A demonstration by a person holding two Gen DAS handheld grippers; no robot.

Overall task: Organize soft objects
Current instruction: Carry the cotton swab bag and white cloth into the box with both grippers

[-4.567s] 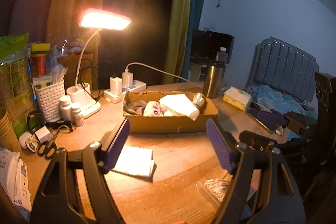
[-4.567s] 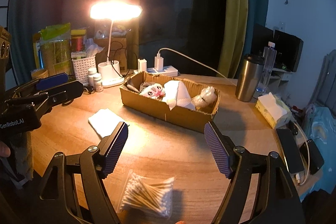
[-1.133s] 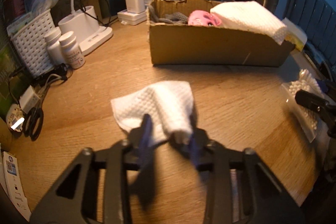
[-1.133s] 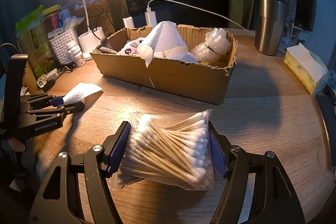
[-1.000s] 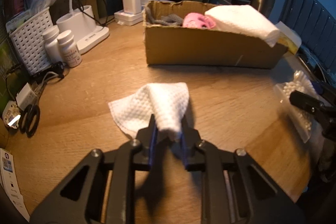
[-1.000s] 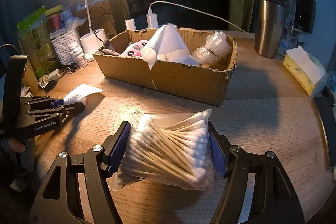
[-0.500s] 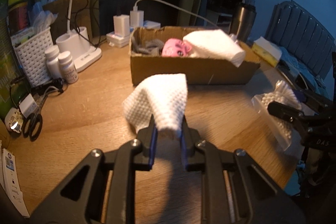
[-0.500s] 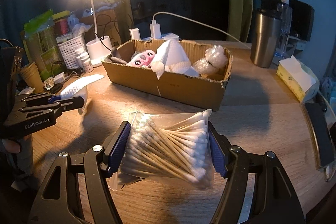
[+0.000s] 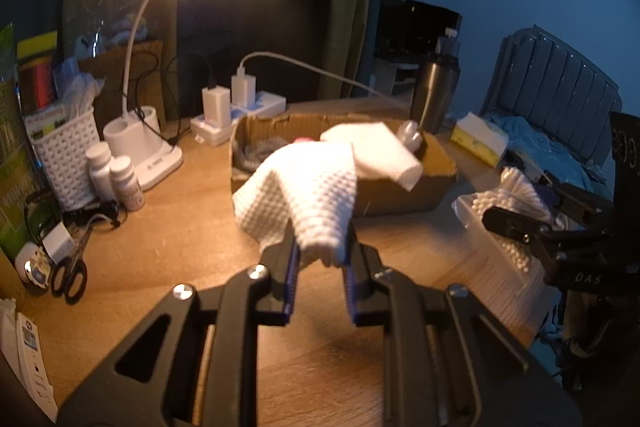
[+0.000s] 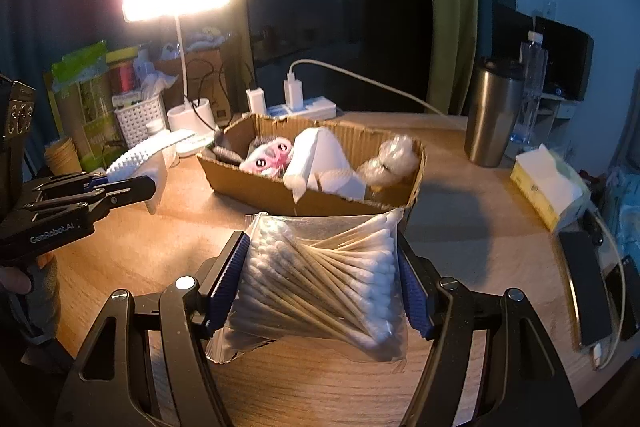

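White waffle-textured cloth hangs pinched in my left gripper, above the wooden table, short of the brown cardboard box. My right gripper squeezes the clear bag of cotton swabs. I should carry each over the rim, then release low, cloth first.

At the left edge of my right wrist view, the side of my left gripper carries the white lettering "GenRobot.AI". In my left wrist view, at the right of the frame, my right gripper shows the letters "DAS" on its body. The print on the white paper slip at the lower left is too small for me to read.
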